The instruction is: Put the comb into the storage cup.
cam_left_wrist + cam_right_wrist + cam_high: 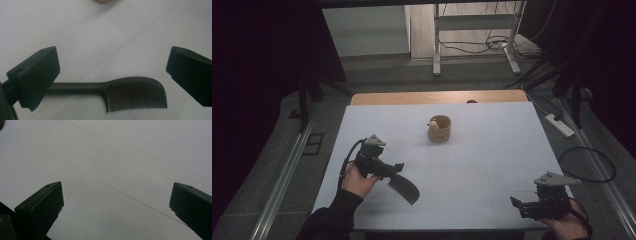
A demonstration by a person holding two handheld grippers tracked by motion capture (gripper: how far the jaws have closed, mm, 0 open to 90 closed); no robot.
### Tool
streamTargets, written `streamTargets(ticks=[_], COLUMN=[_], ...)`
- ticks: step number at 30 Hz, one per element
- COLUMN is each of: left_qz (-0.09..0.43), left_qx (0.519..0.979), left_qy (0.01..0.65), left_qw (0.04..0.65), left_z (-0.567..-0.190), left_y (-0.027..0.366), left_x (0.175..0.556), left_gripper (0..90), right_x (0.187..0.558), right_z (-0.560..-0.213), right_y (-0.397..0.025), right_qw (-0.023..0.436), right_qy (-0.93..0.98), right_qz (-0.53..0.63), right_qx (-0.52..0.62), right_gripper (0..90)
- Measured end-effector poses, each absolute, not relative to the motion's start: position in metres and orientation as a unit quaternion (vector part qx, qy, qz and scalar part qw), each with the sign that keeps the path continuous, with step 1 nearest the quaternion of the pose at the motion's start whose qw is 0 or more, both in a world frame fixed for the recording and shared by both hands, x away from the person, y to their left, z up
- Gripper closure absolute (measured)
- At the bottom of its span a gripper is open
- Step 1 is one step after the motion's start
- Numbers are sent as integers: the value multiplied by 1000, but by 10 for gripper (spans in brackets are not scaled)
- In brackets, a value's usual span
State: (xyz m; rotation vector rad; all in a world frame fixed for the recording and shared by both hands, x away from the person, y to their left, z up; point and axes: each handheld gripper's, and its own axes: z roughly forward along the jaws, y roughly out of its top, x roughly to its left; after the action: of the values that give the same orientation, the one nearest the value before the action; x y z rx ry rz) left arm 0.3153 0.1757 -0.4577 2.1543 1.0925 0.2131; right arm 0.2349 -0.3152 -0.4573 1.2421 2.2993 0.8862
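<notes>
White counter (472, 165) in a dim room, black comb (125, 93) lying flat between the wide-open jaws of the left hand-held gripper (112, 82), unheld, right hand-held gripper (116, 212) spread wide and empty at the near right corner, wooden cup (439, 128) farther back.

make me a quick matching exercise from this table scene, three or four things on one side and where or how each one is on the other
Things:
1. comb
2. wooden cup
3. left gripper
4. right gripper

Places or states:
A. near the table's front right corner, jaws open over bare surface
B. past the table's middle, something pale inside
C. dark, lying flat on the white table
D. jaws open, over the comb's handle

Pairs: 1-C, 2-B, 3-D, 4-A
</notes>
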Motion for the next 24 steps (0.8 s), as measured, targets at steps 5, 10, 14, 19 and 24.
streamTargets(ticks=[5, 10, 14, 19, 24], left_qz=[80, 77, 73, 72, 85], left_qx=[835, 841, 847, 852, 858], left_qy=[418, 412, 405, 402, 397], left_qw=[349, 341, 336, 328, 314], left_z=[-458, -458, -458, -460, -462], left_y=[172, 166, 159, 151, 150], left_x=[321, 329, 334, 341, 346], left_gripper=[0, 0, 0, 0, 56], right_x=[235, 235, 235, 235, 235], right_z=[-457, -457, -457, -457, -457], right_y=[-315, -315, -315, -315, -315], right_qw=[189, 189, 189, 189, 189], right_qy=[819, 819, 819, 819, 820], right_qz=[315, 314, 314, 314, 314], right_qx=[441, 441, 441, 441, 440], right_gripper=[0, 0, 0, 0, 0])
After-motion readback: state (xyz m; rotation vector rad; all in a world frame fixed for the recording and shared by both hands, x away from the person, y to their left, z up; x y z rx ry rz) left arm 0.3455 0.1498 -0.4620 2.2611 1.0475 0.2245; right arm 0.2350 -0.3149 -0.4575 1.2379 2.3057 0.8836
